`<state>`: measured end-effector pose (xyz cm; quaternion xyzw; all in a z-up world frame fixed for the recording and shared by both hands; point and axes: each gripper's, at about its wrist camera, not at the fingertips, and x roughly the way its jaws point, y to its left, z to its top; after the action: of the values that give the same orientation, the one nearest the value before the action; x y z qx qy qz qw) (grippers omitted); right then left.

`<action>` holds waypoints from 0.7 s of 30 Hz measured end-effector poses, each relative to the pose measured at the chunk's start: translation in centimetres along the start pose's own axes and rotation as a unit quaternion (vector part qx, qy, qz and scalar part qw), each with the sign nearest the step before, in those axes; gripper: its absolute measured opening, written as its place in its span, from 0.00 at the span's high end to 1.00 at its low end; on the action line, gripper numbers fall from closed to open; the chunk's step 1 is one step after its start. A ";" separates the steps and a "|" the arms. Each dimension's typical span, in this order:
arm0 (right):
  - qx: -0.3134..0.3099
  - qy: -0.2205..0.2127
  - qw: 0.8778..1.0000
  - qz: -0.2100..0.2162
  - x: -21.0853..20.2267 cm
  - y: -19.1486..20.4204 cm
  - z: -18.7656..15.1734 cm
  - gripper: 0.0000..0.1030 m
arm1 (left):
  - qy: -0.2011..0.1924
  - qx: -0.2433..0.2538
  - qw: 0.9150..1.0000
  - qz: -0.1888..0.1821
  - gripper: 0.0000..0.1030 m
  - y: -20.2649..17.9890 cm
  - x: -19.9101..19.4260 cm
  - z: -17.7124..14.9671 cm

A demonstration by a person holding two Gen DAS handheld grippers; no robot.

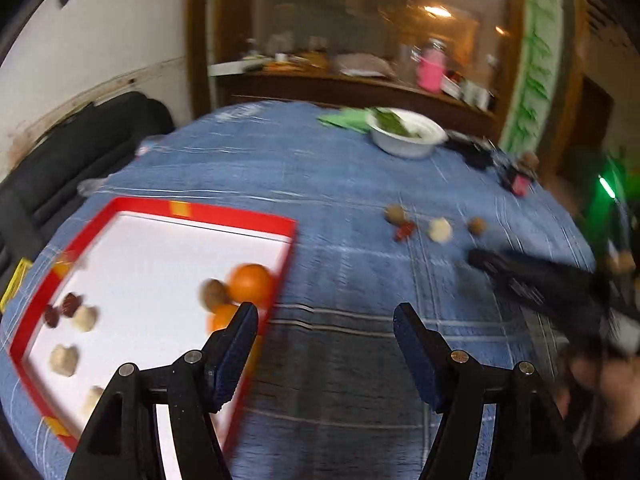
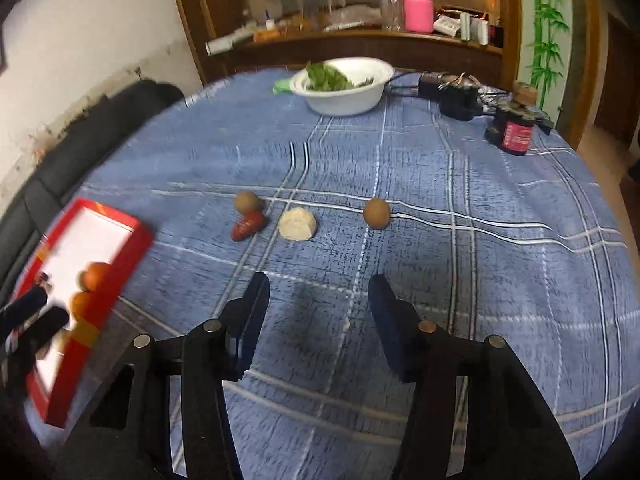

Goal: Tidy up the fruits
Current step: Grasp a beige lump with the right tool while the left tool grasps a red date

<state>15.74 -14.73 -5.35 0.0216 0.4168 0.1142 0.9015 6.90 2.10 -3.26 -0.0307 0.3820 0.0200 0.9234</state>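
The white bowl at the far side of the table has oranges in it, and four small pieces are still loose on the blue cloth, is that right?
Not quite. The white bowl holds green leaves, not oranges, as the right wrist view shows. The oranges lie in the red tray. The four loose pieces on the blue cloth are right.

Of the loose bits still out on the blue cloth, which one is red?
The small red fruit, lying against the left brown ball. The pale lump beside it is whitish, and the other brown ball sits apart.

Empty left tongs (image 1: 325, 316) gape over blue cloth (image 1: 340, 208) — red tray (image 1: 240, 216) beside.
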 end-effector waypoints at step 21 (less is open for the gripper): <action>0.003 0.027 0.999 0.017 1.7 -2.4 0.8 0.75 | 0.040 0.010 0.999 -0.016 0.34 -5.7 9.4 4.3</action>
<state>17.89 -16.67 -6.38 0.0286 0.4413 0.1286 0.8876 16.97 -3.14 -6.62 -0.0284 0.4179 0.0003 0.9080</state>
